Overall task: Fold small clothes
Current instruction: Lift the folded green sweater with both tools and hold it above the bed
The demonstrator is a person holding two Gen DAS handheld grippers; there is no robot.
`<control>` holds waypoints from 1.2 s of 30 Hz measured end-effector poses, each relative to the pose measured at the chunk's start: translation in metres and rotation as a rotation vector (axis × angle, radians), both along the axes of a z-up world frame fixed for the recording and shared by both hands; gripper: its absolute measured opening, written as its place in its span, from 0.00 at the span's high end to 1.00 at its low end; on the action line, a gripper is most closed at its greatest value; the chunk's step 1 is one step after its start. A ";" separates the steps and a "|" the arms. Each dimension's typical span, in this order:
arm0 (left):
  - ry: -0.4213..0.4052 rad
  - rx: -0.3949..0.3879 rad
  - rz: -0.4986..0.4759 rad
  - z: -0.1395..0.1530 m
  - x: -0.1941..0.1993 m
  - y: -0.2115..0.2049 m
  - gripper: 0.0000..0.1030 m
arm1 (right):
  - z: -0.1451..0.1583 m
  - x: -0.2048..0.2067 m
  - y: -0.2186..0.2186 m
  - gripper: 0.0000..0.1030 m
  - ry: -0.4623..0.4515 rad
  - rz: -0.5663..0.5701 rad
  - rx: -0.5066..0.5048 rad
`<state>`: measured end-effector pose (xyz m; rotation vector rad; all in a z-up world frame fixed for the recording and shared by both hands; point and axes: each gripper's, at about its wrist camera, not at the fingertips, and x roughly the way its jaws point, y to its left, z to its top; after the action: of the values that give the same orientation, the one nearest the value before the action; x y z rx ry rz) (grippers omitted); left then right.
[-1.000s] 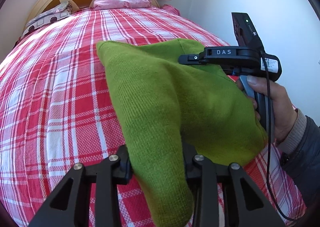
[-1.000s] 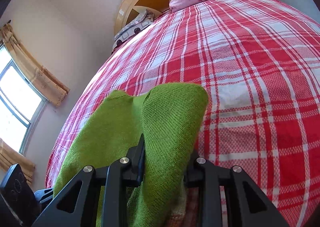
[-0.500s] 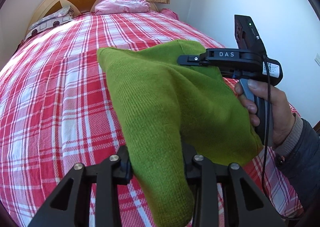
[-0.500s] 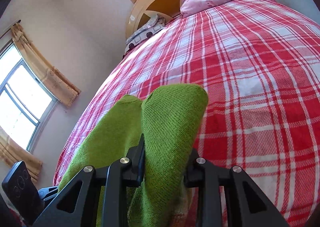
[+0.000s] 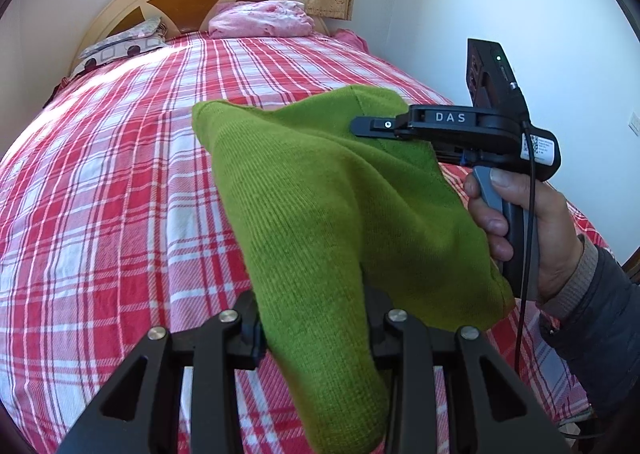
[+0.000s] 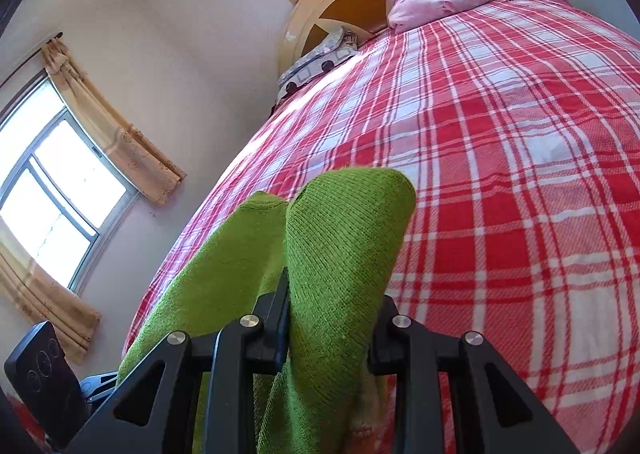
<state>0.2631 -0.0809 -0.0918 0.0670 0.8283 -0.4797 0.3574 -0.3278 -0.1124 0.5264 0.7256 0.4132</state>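
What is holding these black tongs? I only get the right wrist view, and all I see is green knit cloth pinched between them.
Observer: A person's hand in a dark sleeve grips the handle of the right tongs.
Operator: Where does the cloth go from there?
Observer: The green knit garment stretches across to the left tongs, which are also shut on it, above the red plaid bedspread.
Operator: Is anything written on my tongs?
Observer: Yes, the white letters DAS on their side.
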 end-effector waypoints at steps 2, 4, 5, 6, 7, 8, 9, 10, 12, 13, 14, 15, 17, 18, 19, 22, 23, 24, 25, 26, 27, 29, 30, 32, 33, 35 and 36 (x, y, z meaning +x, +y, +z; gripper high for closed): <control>-0.006 0.002 0.006 0.001 -0.007 0.007 0.65 | 0.001 -0.004 0.009 0.72 -0.005 0.012 0.004; -0.013 0.003 0.013 0.002 -0.014 0.013 0.65 | 0.001 -0.008 0.017 0.72 -0.009 0.027 0.011; -0.017 0.002 0.018 0.003 -0.018 0.017 0.65 | 0.002 -0.009 0.022 0.72 -0.013 0.035 0.013; -0.020 0.000 0.022 0.002 -0.021 0.021 0.65 | 0.002 -0.011 0.027 0.72 -0.018 0.043 0.018; -0.024 -0.002 0.027 0.002 -0.024 0.025 0.65 | 0.002 -0.013 0.032 0.72 -0.021 0.049 0.022; -0.027 -0.002 0.034 0.002 -0.027 0.028 0.65 | 0.002 -0.014 0.038 0.72 -0.023 0.056 0.028; -0.028 -0.002 0.042 0.002 -0.030 0.033 0.65 | 0.002 -0.016 0.043 0.72 -0.024 0.064 0.032; -0.028 -0.002 0.048 0.002 -0.032 0.036 0.65 | 0.002 -0.016 0.048 0.72 -0.025 0.071 0.034; -0.028 -0.003 0.061 0.001 -0.037 0.043 0.65 | 0.002 -0.016 0.060 0.72 -0.027 0.091 0.036; -0.029 -0.002 0.067 0.002 -0.039 0.046 0.65 | 0.003 -0.017 0.065 0.72 -0.028 0.101 0.038; -0.031 -0.002 0.074 0.002 -0.041 0.049 0.65 | 0.003 -0.016 0.070 0.72 -0.030 0.109 0.041; -0.033 -0.001 0.081 0.002 -0.043 0.053 0.65 | 0.003 -0.016 0.075 0.72 -0.033 0.116 0.043; -0.037 0.004 0.095 0.003 -0.046 0.059 0.65 | 0.004 -0.017 0.085 0.72 -0.037 0.133 0.049; -0.038 0.005 0.104 0.003 -0.048 0.062 0.65 | 0.005 -0.018 0.089 0.72 -0.038 0.140 0.048; -0.039 0.005 0.109 0.003 -0.050 0.066 0.65 | 0.006 -0.018 0.094 0.72 -0.038 0.148 0.046; -0.043 0.000 0.127 0.004 -0.057 0.075 0.65 | 0.008 -0.021 0.107 0.72 -0.037 0.174 0.048; -0.044 0.000 0.132 0.004 -0.059 0.077 0.65 | 0.009 -0.020 0.110 0.72 -0.037 0.180 0.049; -0.046 0.003 0.136 0.005 -0.060 0.079 0.65 | 0.010 -0.020 0.114 0.72 -0.040 0.187 0.046; -0.048 0.005 0.138 0.005 -0.062 0.082 0.65 | 0.011 -0.020 0.119 0.72 -0.043 0.195 0.043; -0.051 0.008 0.140 0.005 -0.064 0.084 0.65 | 0.012 -0.020 0.123 0.72 -0.044 0.200 0.044; -0.054 0.011 0.142 0.006 -0.066 0.086 0.65 | 0.012 -0.020 0.127 0.72 -0.045 0.205 0.046; -0.058 0.013 0.150 0.007 -0.069 0.091 0.65 | 0.013 -0.020 0.135 0.72 -0.047 0.215 0.047; -0.060 0.012 0.155 0.007 -0.070 0.095 0.65 | 0.013 -0.020 0.139 0.72 -0.046 0.221 0.051; -0.062 0.006 0.167 0.009 -0.073 0.102 0.65 | 0.014 -0.019 0.148 0.72 -0.047 0.232 0.050; -0.063 0.003 0.173 0.009 -0.074 0.105 0.65 | 0.015 -0.019 0.152 0.72 -0.049 0.238 0.048; -0.066 0.001 0.182 0.009 -0.075 0.112 0.65 | 0.017 -0.018 0.162 0.72 -0.049 0.251 0.045; -0.067 0.001 0.187 0.009 -0.077 0.115 0.65 | 0.019 -0.017 0.167 0.72 -0.050 0.257 0.042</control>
<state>0.1864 0.0337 -0.0827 0.0065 0.7607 -0.2996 0.3402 -0.1610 -0.0937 0.4618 0.7400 0.6807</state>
